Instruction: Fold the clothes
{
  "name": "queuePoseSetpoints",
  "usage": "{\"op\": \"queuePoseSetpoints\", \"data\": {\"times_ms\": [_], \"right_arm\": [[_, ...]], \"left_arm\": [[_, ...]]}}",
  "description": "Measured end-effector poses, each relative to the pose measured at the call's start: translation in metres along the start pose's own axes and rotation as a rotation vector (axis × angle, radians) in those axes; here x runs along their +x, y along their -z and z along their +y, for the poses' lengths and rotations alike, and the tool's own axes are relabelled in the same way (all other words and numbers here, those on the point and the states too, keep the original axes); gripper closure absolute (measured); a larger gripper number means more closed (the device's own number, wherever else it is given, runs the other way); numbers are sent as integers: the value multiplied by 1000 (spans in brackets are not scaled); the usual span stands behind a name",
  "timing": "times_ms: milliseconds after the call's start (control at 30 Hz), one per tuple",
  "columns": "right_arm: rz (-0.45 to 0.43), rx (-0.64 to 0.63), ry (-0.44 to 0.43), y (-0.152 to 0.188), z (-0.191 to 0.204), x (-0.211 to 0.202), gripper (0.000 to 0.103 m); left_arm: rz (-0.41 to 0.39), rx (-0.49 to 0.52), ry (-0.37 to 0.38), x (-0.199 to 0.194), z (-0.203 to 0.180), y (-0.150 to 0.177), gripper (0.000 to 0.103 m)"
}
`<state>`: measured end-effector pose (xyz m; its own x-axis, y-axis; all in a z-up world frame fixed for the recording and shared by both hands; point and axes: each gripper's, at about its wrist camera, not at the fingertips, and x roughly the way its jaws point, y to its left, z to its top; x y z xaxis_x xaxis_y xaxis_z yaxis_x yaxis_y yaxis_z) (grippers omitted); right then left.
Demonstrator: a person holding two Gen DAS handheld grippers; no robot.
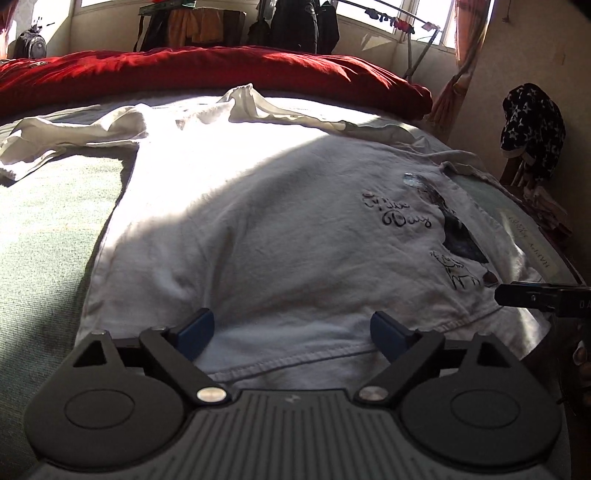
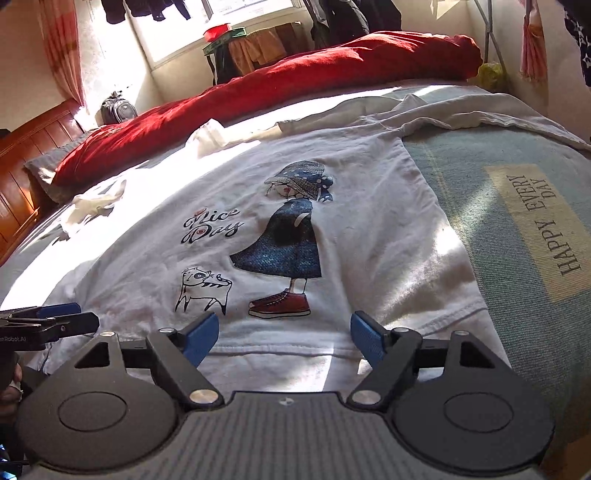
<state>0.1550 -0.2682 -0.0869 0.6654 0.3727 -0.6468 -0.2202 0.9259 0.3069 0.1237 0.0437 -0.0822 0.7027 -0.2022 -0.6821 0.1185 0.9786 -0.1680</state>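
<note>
White shirt lies flat on bed, print up, hem just ahead of both jaw pairs; left gripper jaws spread wide, nothing between; right gripper jaws likewise wide, empty, over hem; red quilt beyond shirt

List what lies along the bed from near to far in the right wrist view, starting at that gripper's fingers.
Right gripper, jaws open → hem of the white T-shirt → red sneaker print → blue dress print → hat print → red duvet → window.
</note>
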Motion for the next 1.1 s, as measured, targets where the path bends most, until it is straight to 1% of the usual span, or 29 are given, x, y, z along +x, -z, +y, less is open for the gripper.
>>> {"op": "queuePoseSetpoints", "data": {"times_ms": [33,67,100,333,400,500,600,733,867,967,1100], "right_arm": [[5,-11,0,1,3,1,8],[13,-27,4,1,7,2,2],[21,-44,13,2,11,3,1],[70,-158,134,1,37,10,0],[77,-178,151,3,40,10,0],[54,-183,130,8,37,6,0],[22,-158,88,12,28,2,0],[4,-214,61,18,24,1,0],[23,-227,81,16,27,2,0],[24,-203,97,15,29,3,0],[30,-231,135,18,36,5,0]], "left_arm": [[3,1,-5,0,-1,0,10],[7,-2,-8,-1,-2,0,10],[11,-9,-10,-1,-1,-1,10],[39,-60,-35,-1,-2,-5,10],[42,-68,-40,1,-2,-5,9],[40,-82,-51,2,-4,-5,7],[37,-98,-63,3,-6,-5,7],[35,-128,-81,2,-7,-6,7],[33,-121,-85,3,-9,-5,6],[31,-123,-63,2,-6,-5,4],[7,-153,-29,0,1,-3,4]]}}
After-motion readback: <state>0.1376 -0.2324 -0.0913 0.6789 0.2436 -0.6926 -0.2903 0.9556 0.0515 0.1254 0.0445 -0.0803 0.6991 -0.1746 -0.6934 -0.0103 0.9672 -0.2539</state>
